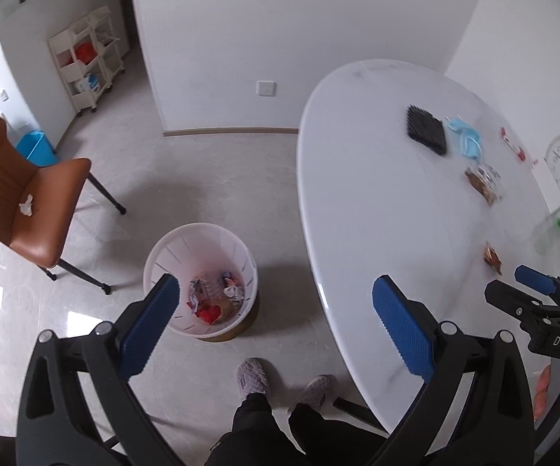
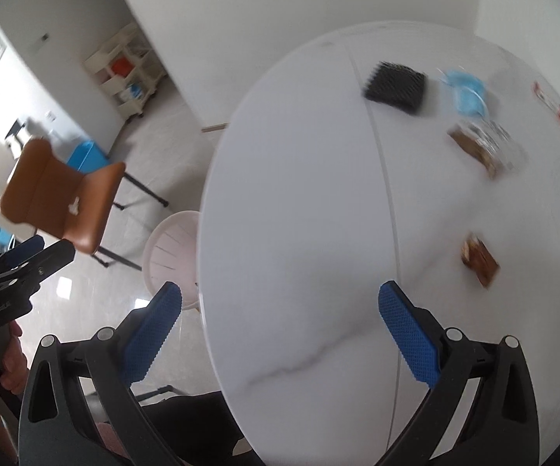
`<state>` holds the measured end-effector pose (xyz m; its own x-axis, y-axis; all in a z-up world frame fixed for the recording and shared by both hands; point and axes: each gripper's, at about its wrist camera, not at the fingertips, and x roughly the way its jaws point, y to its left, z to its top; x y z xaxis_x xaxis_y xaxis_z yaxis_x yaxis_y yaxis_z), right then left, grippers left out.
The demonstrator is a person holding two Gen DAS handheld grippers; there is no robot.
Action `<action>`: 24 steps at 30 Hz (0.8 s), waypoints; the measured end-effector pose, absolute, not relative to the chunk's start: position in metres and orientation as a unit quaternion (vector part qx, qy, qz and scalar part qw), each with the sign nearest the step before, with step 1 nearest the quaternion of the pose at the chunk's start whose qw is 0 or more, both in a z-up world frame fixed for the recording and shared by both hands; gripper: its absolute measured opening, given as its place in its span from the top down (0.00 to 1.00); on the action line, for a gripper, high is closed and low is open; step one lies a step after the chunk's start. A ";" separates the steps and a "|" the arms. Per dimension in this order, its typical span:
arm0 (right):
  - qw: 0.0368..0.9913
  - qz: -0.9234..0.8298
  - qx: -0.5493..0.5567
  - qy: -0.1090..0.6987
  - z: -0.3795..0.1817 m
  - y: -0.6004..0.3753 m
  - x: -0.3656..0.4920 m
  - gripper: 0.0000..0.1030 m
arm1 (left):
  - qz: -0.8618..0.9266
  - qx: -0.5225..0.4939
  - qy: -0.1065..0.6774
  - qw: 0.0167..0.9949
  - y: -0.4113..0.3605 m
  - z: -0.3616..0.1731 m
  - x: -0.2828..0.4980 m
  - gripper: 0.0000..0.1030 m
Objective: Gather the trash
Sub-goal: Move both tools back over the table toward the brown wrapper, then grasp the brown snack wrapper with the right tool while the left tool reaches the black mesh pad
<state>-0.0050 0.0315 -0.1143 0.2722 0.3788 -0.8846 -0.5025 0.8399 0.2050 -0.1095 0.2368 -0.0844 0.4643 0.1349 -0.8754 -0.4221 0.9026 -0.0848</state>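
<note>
White marble table (image 2: 299,233): black brush (image 2: 395,87), blue mask (image 2: 466,93), snack wrappers (image 2: 480,258).

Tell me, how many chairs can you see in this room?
1. A brown chair stands on the floor left of the white bin, away from the round table, with a scrap of white paper on its seat. Others may be out of view.

The bin (image 1: 201,279) stands on the floor left of the counter (image 1: 377,202), wrappers (image 1: 211,295) inside; a chair (image 1: 27,190) further left; a mask (image 1: 465,138) lies on the counter.
</note>
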 end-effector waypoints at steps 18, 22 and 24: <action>0.801 0.242 -0.041 0.547 -0.123 -0.004 -0.011 0.02 | 0.133 -0.134 0.504 0.843 0.213 -0.088 -0.102 0.08; 0.801 0.240 -0.038 0.547 -0.123 -0.006 -0.010 0.02 | 0.132 -0.131 0.505 0.843 0.211 -0.088 -0.101 0.08; 0.803 0.239 -0.035 0.545 -0.123 -0.008 -0.010 0.02 | 0.131 -0.129 0.505 0.843 0.209 -0.089 -0.100 0.07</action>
<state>-0.0104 -0.0084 -0.1228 0.2913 0.3457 -0.8920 -0.4212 0.8835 0.2049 -0.1003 0.2089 -0.0886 0.4558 0.0897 -0.8856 -0.3511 0.9323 -0.0863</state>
